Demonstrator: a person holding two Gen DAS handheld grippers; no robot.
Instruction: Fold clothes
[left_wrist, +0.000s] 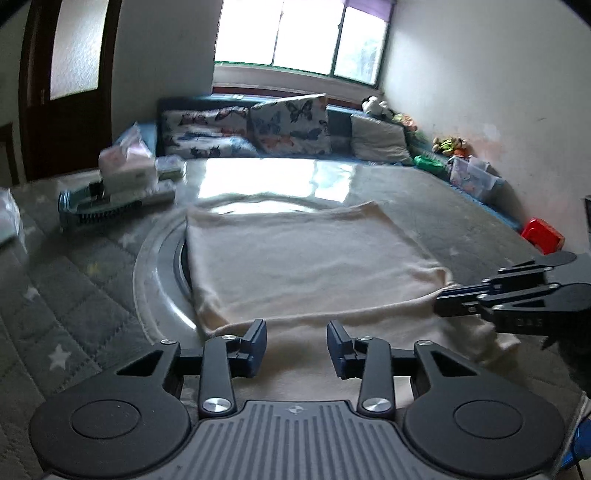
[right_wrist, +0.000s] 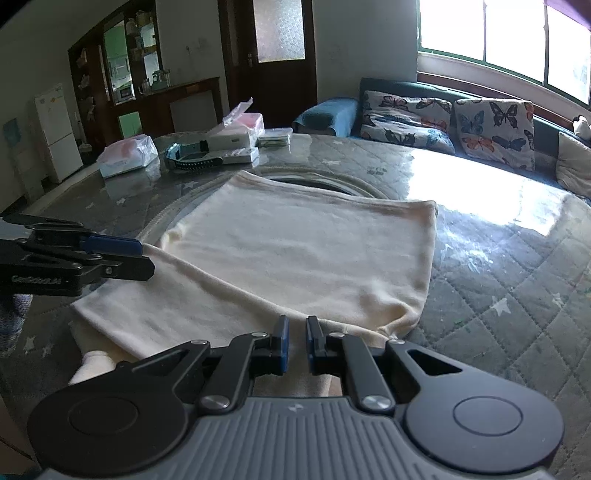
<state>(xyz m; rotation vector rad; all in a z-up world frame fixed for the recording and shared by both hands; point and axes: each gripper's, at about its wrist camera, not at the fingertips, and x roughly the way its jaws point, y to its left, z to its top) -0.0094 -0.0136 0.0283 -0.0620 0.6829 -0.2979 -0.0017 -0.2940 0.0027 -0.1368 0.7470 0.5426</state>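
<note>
Lying partly folded on the quilted table (right_wrist: 517, 295) is the cream garment (right_wrist: 295, 258); left gripper (left_wrist: 296, 345) is gaping wide, right gripper (right_wrist: 296, 345) narrowly parted, both empty at its near edge. Next: pinching that hem.

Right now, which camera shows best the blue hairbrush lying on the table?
The right wrist view shows it best: the hairbrush is sharp there, beyond the cream garment, in front of the white boxes. In the left wrist view the hairbrush is blurred, near the left edge, so only its shape and bristles can be told.
</note>
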